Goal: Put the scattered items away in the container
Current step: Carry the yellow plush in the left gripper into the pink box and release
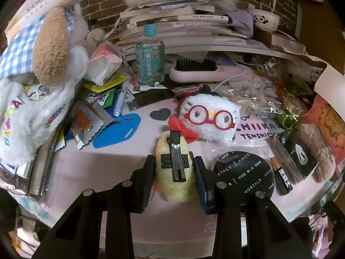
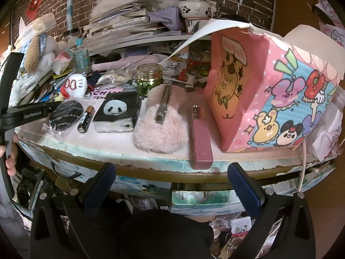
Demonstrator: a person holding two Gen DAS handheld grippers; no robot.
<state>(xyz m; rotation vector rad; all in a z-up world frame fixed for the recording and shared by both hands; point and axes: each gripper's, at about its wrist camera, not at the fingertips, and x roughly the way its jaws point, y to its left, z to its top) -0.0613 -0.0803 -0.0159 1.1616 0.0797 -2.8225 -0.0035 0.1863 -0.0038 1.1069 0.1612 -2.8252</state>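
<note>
Left gripper level, seemingly clamping yellow plush clip.

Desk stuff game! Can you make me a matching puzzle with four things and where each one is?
Things:
1. Yellow plush clip
2. Battery
3. Panda bowl
4. Pink fluffy clip

Places:
A. Up on the shelf, beside the book pile
B. Between the black round compact and the panda pouch
C. Between the left tool's fingers
D. Between the panda pouch and the pink case

Pairs: 1-C, 2-B, 3-A, 4-D
</note>
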